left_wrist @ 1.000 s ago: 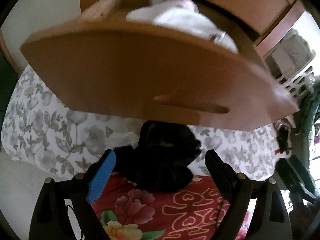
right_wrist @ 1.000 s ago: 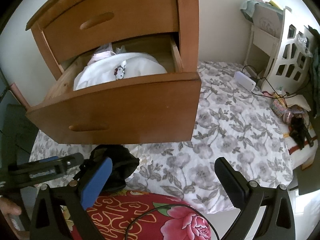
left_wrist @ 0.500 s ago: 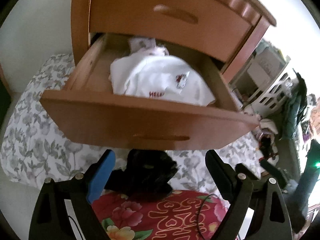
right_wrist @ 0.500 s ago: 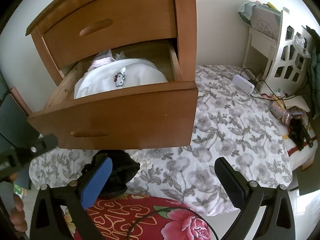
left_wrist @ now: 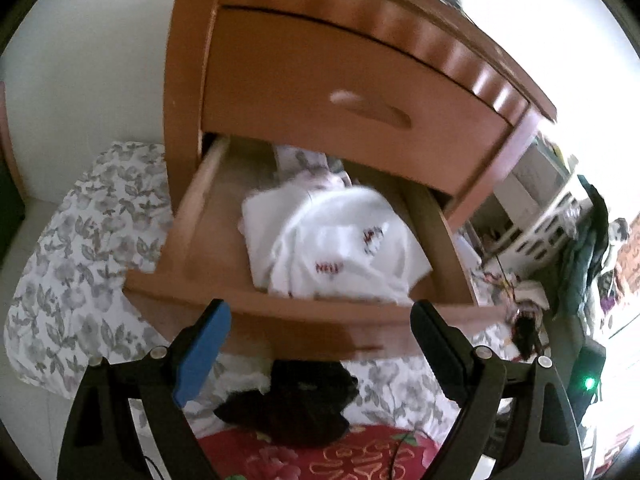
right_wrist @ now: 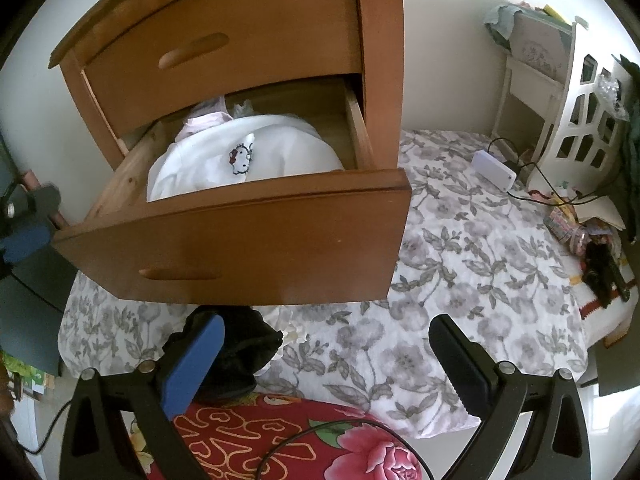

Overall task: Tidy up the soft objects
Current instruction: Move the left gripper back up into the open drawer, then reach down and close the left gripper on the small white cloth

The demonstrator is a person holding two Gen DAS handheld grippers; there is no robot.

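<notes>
A wooden nightstand has its lower drawer (left_wrist: 224,292) pulled open, also seen in the right wrist view (right_wrist: 256,232). A folded white garment (left_wrist: 332,244) with a small cartoon patch lies inside it (right_wrist: 244,156), with a pink cloth (right_wrist: 204,120) behind. A crumpled black garment (left_wrist: 296,404) lies on the floral sheet under the drawer front (right_wrist: 236,352). My left gripper (left_wrist: 320,344) is open and empty, raised in front of the drawer. My right gripper (right_wrist: 328,360) is open and empty, low over the sheet beside the black garment.
A grey floral sheet (right_wrist: 460,272) covers the bed around the nightstand. A red floral blanket (right_wrist: 280,440) lies nearest me. A white charger box with cables (right_wrist: 494,168), a white cut-out rack (right_wrist: 576,128) and small clutter (right_wrist: 592,248) sit at the right.
My left gripper has risen and tilted, so its view went from the drawer front to down into the open drawer. The right gripper has barely moved. Both stay open.
</notes>
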